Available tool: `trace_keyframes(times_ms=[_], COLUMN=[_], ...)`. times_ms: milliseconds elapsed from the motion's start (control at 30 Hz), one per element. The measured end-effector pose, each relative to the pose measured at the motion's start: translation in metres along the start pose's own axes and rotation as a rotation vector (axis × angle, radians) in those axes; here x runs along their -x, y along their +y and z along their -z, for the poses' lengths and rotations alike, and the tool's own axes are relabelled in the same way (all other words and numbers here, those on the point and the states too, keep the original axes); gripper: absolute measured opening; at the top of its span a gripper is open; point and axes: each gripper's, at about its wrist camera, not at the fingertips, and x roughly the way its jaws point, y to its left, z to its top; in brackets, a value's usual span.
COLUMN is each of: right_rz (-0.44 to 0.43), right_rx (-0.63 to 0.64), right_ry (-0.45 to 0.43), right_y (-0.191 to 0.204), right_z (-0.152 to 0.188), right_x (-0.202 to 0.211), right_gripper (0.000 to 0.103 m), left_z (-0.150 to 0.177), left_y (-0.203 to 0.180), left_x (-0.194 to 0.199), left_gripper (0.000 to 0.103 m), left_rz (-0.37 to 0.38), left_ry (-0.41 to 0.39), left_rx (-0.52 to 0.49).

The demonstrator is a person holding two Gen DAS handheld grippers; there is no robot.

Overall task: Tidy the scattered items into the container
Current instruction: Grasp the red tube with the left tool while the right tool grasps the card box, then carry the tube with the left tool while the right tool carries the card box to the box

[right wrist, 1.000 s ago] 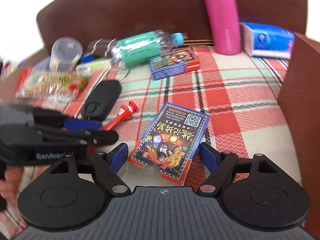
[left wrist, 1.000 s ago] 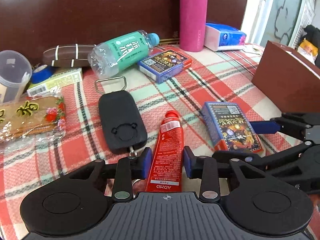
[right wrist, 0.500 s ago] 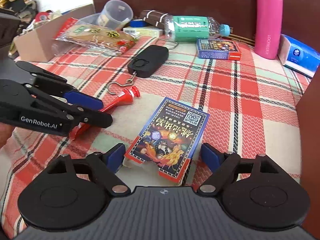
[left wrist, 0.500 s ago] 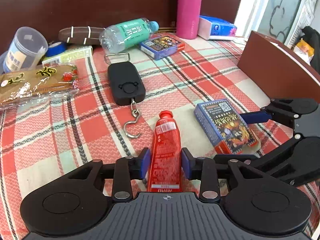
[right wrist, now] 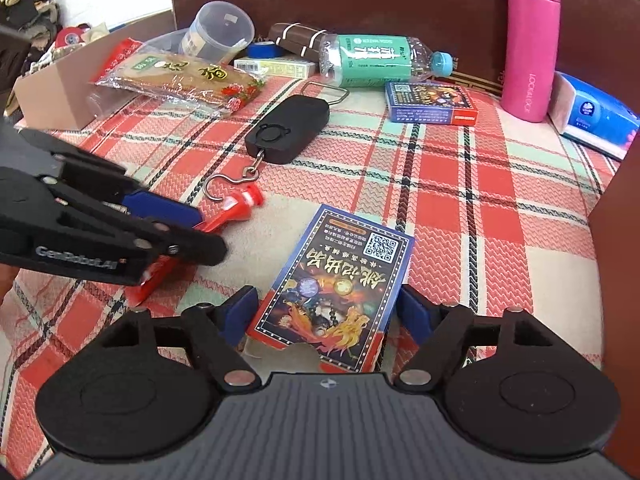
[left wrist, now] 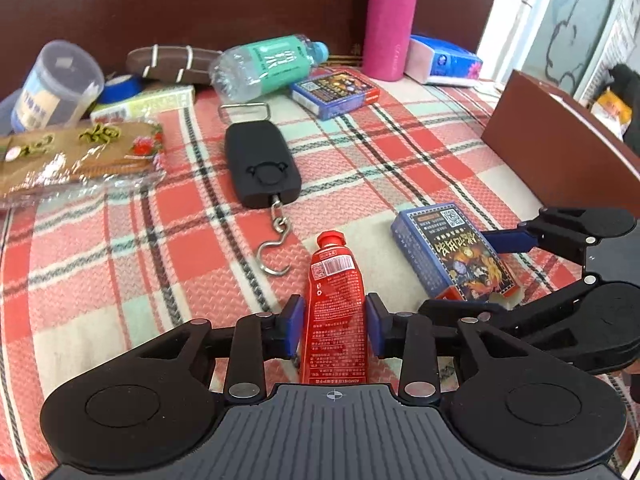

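A red tube (left wrist: 334, 308) lies on the plaid cloth, and my left gripper (left wrist: 333, 326) is shut on its lower body. The tube's cap (right wrist: 248, 200) also shows in the right wrist view, past the left gripper (right wrist: 188, 236). A blue card box (right wrist: 336, 284) lies flat between the fingers of my right gripper (right wrist: 326, 312); the pads stand at its two sides and seem to touch it. The same box (left wrist: 454, 254) shows in the left wrist view with the right gripper (left wrist: 480, 268) around it.
A black hanging scale (left wrist: 260, 164) with a hook lies ahead. Behind it are a green-label bottle (left wrist: 272, 64), a second card box (left wrist: 336, 92), a pink flask (left wrist: 390, 20), a tissue pack (left wrist: 444, 62) and a snack bag (left wrist: 76, 156). A brown box wall (left wrist: 560, 148) stands right; a cardboard box (right wrist: 60, 84) stands left.
Both grippers have drawn back, so the far items look smaller. The left gripper closed on the red tube. The right fingers closed in to the card box's sides.
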Motion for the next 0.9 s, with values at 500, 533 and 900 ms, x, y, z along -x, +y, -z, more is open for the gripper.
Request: trace_keyframes(times_ms=[500, 533, 900], right_rz=[-0.126, -0.139, -0.276], right_rx=[0.020, 0.034, 0.196], right_ry=[0.001, -0.002, -0.033], right_y=[0.038, 0.045, 0.130], right_z=[-0.017, -0.022, -0.077], right_x=[0.003, 0.003, -0.003], right_gripper=[0.073, 0.073, 0.073], left_z=[0.022, 0.025, 0.048], left_y=[0.051, 0.057, 0.133], left_x=[0.045, 0.051, 0.140], left_gripper=[0.031, 0.031, 0.031], left_rz=[0.028, 0.017, -0.110], left_ry=[-0.051, -0.060, -0.192], left_rx=[0.229, 0.241, 0.344])
